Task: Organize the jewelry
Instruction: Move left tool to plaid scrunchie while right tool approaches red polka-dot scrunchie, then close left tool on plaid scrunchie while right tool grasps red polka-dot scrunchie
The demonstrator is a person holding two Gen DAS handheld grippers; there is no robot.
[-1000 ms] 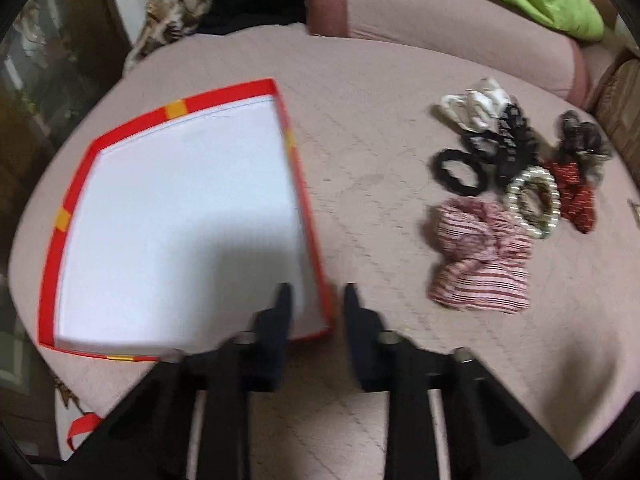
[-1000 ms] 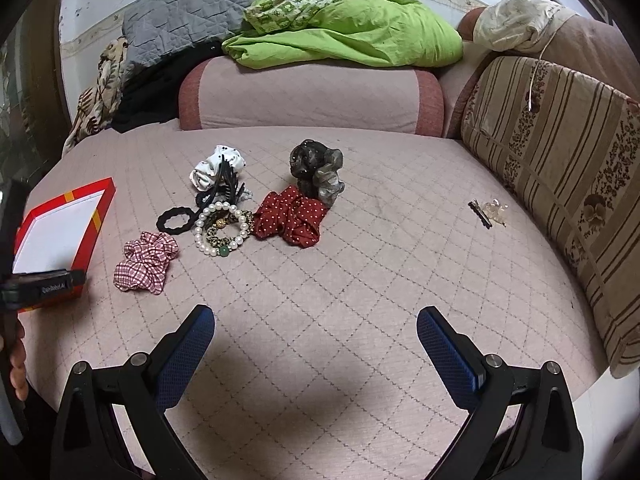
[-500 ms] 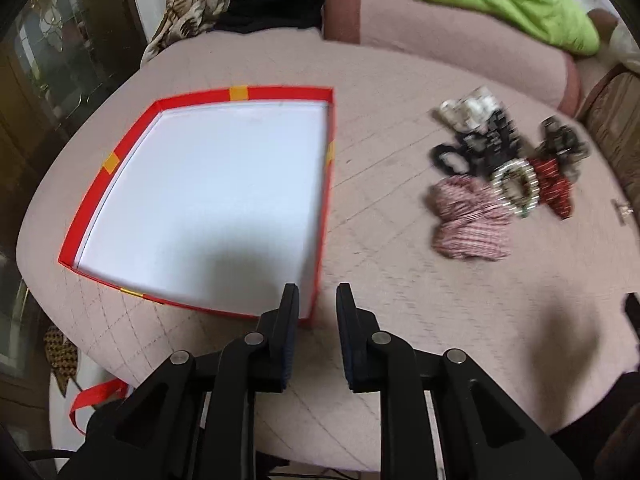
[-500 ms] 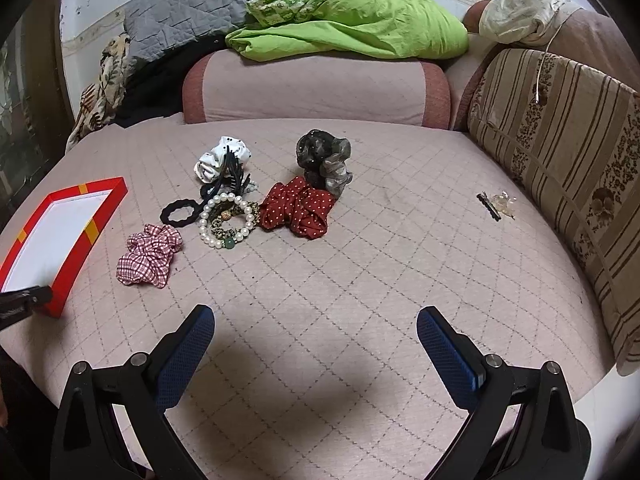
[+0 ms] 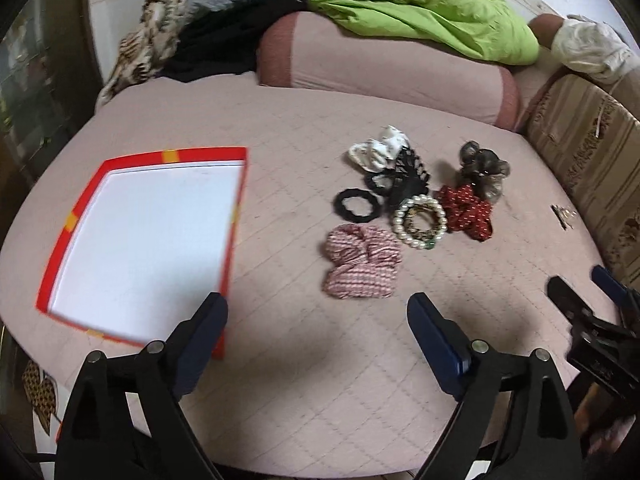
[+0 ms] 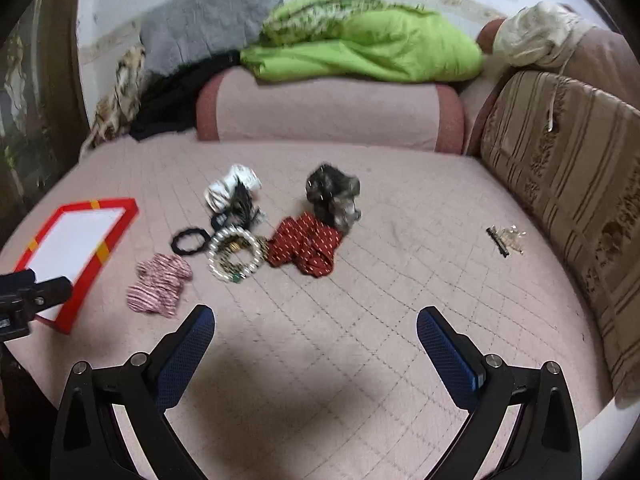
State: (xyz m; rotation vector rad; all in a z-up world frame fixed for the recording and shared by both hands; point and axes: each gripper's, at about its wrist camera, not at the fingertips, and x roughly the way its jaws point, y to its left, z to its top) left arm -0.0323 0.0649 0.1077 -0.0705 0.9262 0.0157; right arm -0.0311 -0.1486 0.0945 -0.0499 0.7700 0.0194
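**Both claws spread, nothing pinched**

The left gripper [image 5: 316, 312] has just been opening its jaws; they now stand wide apart with only the pink quilted cover [image 5: 304, 392] between them. Its left finger hangs over the near right corner of the one red box lid [image 5: 64, 236], whose white inside holds nothing. The right gripper [image 6: 316, 330] is also spread wide and holds nothing; bare cover lies under it.

Beyond the fingers lies one loose group of jewelry and hair things, to the right of the lid and well apart from it. I count one pink checked scrunchie [image 5: 362, 264], nearest to the left claw, one pearl bracelet [image 5: 420, 222] touching it, one plain black hair tie [image 5: 357, 205], one red dotted scrunchie [image 5: 466, 210], one dark grey scrunchie [image 5: 482, 172], one white scrunchie [image 5: 378, 150] and one black claw clip [image 5: 408, 172]. One small hair pin [image 6: 505, 240] lies alone near the striped cushion [image 6: 568, 184].

A wide strip of free cover runs between lid and group. At the back the cover ends at one pink bolster [image 6: 328, 112], with one green blanket [image 6: 360, 48] on it.
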